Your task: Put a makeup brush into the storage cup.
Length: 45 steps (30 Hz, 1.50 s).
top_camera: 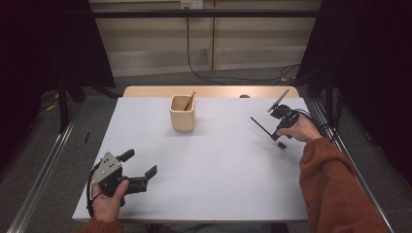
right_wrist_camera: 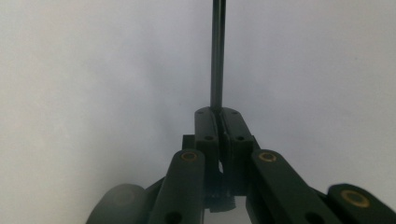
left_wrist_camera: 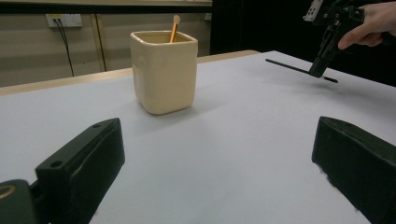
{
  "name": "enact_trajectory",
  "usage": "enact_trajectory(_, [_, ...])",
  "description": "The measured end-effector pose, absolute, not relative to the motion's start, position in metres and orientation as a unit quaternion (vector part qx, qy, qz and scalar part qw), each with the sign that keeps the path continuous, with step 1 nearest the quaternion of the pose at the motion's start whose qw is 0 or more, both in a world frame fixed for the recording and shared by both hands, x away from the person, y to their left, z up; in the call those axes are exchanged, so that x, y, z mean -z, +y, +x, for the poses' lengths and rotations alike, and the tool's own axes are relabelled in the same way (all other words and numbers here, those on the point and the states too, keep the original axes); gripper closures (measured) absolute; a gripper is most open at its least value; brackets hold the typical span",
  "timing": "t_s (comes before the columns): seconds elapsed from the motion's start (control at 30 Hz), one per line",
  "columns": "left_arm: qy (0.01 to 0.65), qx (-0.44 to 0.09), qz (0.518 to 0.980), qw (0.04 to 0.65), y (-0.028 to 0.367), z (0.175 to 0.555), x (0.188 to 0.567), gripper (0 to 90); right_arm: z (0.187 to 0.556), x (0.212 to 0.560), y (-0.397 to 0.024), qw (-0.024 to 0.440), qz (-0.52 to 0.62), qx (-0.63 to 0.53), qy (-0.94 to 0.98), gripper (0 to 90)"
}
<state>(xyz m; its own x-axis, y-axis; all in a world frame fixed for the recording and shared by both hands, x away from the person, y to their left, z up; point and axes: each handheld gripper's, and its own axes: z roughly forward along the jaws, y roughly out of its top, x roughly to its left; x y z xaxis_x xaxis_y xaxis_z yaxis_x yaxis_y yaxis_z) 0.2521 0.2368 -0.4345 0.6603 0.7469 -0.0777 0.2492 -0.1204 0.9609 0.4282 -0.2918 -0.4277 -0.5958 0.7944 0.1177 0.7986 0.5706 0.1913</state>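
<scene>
Table [top_camera: 214,165] white, walls dark

Two grippers are in use: the left gripper [top_camera: 145,171] near the front left corner of the table [top_camera: 214,165], and the right gripper [top_camera: 282,141] near its right edge. One thin black stick [top_camera: 260,125] is pinched in the right one. One cream cup [top_camera: 182,114] stands toward the far edge of the table. One wooden stick [top_camera: 189,101] leans inside that cup.
</scene>
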Motion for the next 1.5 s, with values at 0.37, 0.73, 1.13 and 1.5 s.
enact_trajectory(0.37, [0.349, -0.218, 0.715, 0.565, 0.237, 0.252, 0.435, 2.4, 0.42, 0.417, -0.297, -0.005, -0.446, 0.175, -0.878, 86.6])
enact_trajectory(0.73, [0.35, -0.215, 0.716, 0.565, 0.238, 0.254, 0.435, 2.5, 0.41, 0.416, -0.303, -0.04, -0.458, 0.217, -0.861, 86.6])
enact_trajectory(1.13, [0.351, -0.219, 0.715, 0.563, 0.238, 0.253, 0.435, 2.5, 0.397, 0.41, -0.305, -0.054, -0.45, 0.289, -0.843, 86.6])
enact_trajectory(1.5, [0.348, -0.219, 0.716, 0.564, 0.238, 0.252, 0.435, 2.5, 0.386, 0.412, -0.313, -0.082, -0.445, 0.377, -0.808, 86.5])
